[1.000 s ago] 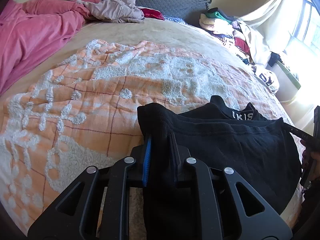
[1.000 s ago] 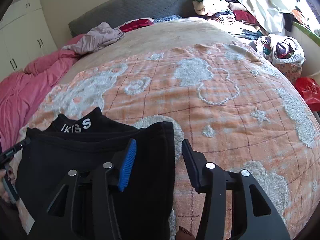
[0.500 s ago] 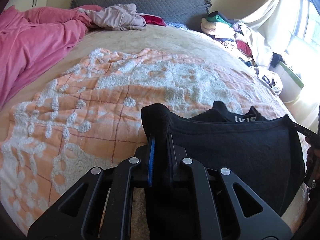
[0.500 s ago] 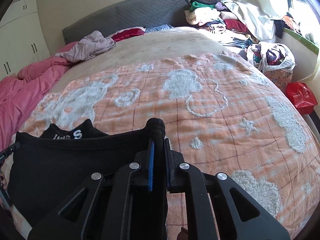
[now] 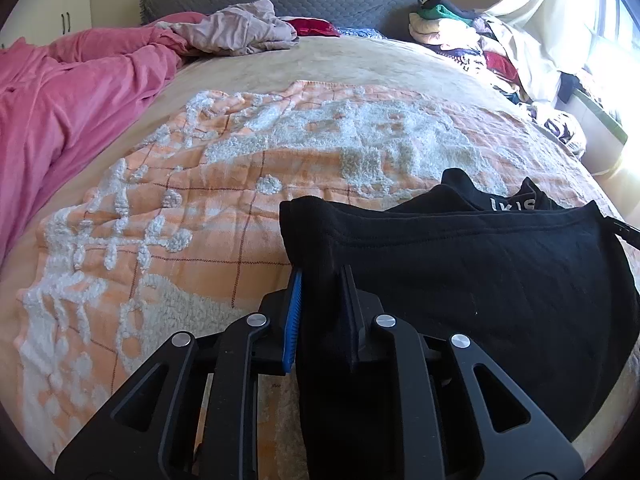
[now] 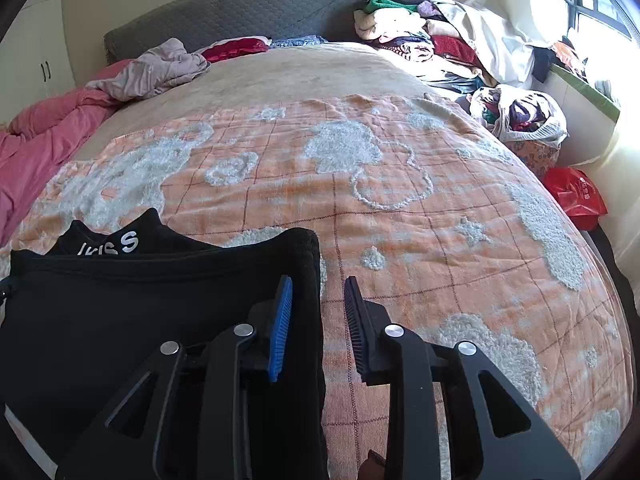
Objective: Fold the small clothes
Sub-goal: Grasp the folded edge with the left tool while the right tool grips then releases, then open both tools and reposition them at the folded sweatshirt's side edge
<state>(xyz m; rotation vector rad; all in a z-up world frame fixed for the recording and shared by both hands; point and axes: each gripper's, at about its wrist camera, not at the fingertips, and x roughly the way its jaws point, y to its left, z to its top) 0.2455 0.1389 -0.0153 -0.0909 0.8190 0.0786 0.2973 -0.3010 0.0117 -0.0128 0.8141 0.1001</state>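
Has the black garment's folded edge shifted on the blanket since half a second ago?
Cannot tell. In both wrist views the black garment sits about where it did against the orange blanket.

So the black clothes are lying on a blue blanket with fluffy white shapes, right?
Not quite. The black clothes lie on an orange blanket, not a blue one. The fluffy white shapes are there. The right wrist view shows it clearly. The only blue is the pad on each hand-held gripper.

both wrist cams low, fwd-down, shared bed (image 5: pixel 328 60)
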